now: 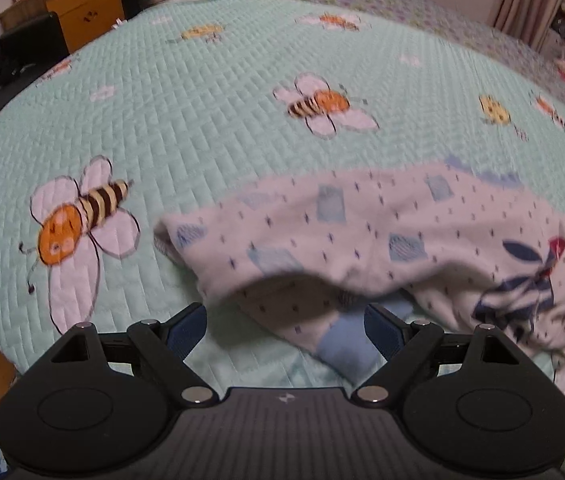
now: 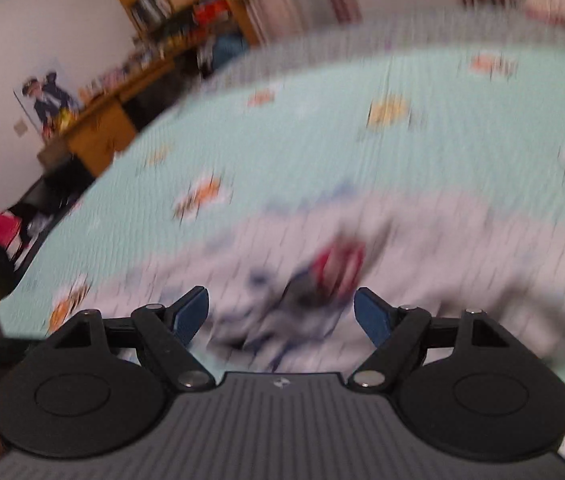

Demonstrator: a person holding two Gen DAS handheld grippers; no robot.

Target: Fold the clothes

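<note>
Garment [image 1: 382, 236] lies crumpled on bed [image 1: 202, 128]: soft white knit, printed with tiny dark specks, pale blue squares and a navy-striped figure with a red spot. One edge is lifted and blurred, arching over a light blue cuff just ahead of left gripper [image 1: 285, 326]. Left gripper's blue-padded fingers [image 1: 188, 330] are spread wide, pinching nothing; the cloth's lower fold sits between them. Quilt on bed is mint green, stitched in a brick-like weave, with cartoon bees. Right gripper [image 2: 281, 314] hovers over the garment's striped print, fingers spread, nothing pinched; that view is heavily blurred. Wooden drawers [image 1: 82, 4] stand beyond the bed.
</note>
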